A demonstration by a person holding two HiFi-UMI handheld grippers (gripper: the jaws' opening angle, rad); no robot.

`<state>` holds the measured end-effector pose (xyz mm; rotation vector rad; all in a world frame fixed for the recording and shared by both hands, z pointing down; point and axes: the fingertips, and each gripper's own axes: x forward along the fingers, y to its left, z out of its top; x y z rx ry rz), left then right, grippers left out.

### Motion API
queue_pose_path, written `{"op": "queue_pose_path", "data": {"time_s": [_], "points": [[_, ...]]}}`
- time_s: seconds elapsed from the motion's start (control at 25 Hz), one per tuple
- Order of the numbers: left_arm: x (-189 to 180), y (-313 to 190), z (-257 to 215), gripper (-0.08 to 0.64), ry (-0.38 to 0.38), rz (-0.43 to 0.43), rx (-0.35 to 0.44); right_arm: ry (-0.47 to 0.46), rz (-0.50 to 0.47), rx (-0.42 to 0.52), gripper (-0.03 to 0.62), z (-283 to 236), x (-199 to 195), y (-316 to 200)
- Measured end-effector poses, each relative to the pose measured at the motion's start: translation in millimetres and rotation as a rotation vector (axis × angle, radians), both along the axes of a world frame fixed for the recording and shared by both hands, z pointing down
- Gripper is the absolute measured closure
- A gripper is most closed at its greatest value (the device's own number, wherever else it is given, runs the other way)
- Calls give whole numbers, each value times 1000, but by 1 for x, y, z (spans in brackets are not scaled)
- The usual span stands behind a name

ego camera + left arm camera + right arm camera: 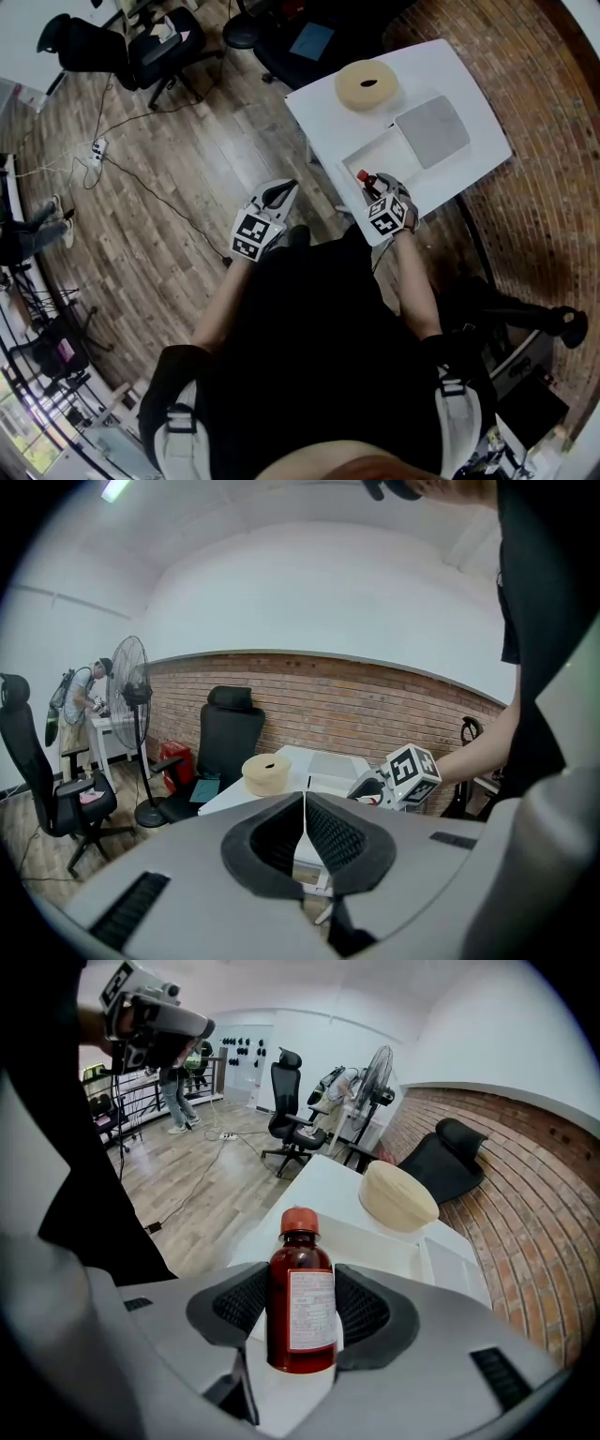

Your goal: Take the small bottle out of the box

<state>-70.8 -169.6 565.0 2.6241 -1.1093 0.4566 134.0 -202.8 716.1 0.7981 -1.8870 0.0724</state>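
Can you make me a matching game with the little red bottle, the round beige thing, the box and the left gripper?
1. small bottle
2. beige ring
3. box
4. left gripper

a. open, on the white table
b. shut, holding nothing
c. lying flat beyond the box
d. upright in the right gripper

Pairs: 1-d, 2-c, 3-a, 4-b

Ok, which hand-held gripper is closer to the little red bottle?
Right. The right hand-held gripper is shut on the small bottle, holding it upright over the table. The left hand-held gripper is shut and empty, off to the side over the wooden floor.
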Motion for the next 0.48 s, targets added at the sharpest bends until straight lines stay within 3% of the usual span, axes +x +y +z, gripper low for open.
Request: {"op": "queue_pose_path", "data": {"time_s": [0.48], "points": [[-7,3,-12,537,38,32,8,-54,96,89,374,-32,-5,12]]}}
